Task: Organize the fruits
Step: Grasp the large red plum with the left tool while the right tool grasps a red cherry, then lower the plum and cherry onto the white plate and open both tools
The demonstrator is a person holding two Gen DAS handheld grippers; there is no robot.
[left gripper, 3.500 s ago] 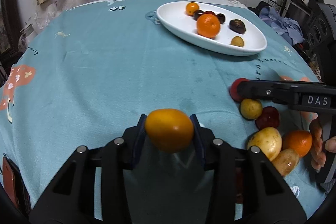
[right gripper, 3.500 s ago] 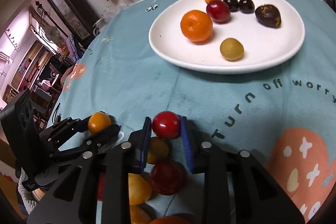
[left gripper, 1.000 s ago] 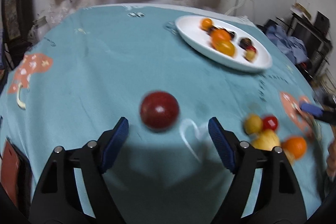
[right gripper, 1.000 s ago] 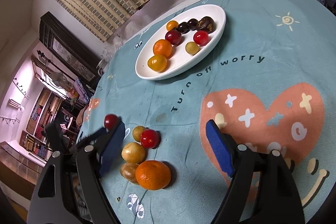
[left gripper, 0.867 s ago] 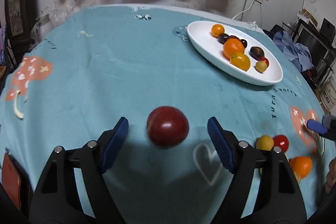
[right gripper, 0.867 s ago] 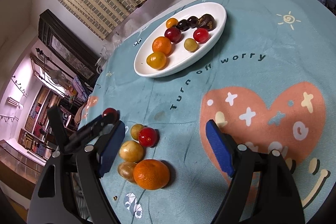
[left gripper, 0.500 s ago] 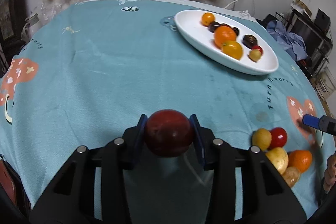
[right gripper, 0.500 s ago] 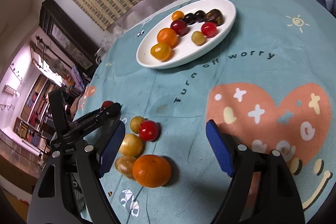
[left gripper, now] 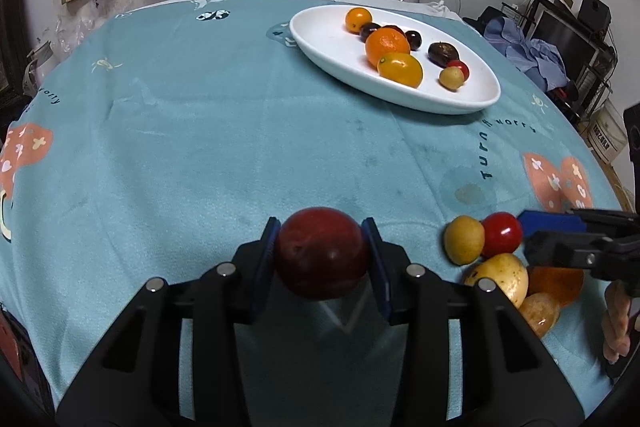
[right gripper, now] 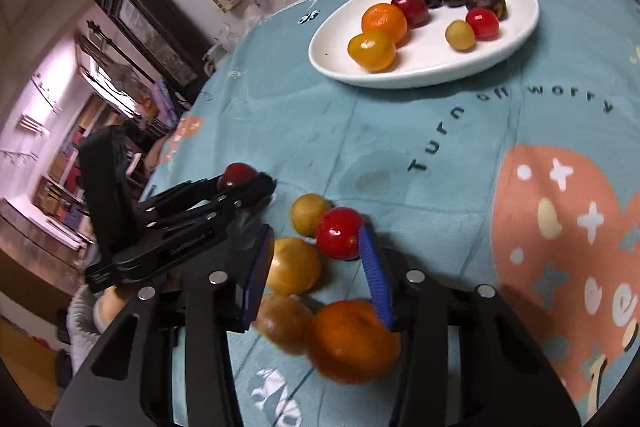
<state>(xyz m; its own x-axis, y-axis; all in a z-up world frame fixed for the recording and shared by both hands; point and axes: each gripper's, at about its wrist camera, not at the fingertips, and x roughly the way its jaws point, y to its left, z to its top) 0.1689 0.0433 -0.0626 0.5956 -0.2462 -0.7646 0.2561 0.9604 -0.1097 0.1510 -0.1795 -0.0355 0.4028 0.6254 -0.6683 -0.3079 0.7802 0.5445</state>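
Left tongs (left gripper: 322,259) pinching dark red plum (left gripper: 322,255) across its middle.
Smooth, round, bruisable; right tongs (right gripper: 316,275), just narrowed, loosely straddling yellow fruit (right gripper: 294,265), grip uncertain.

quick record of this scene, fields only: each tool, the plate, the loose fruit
left tool: jaws just closed, shut on a dark red plum
right tool: jaws just been closing over the loose pile; yellow fruit between them, no clear grip
white plate: nine fruits on it
loose pile: five fruits on the teal tablecloth, including a red tomato and an orange
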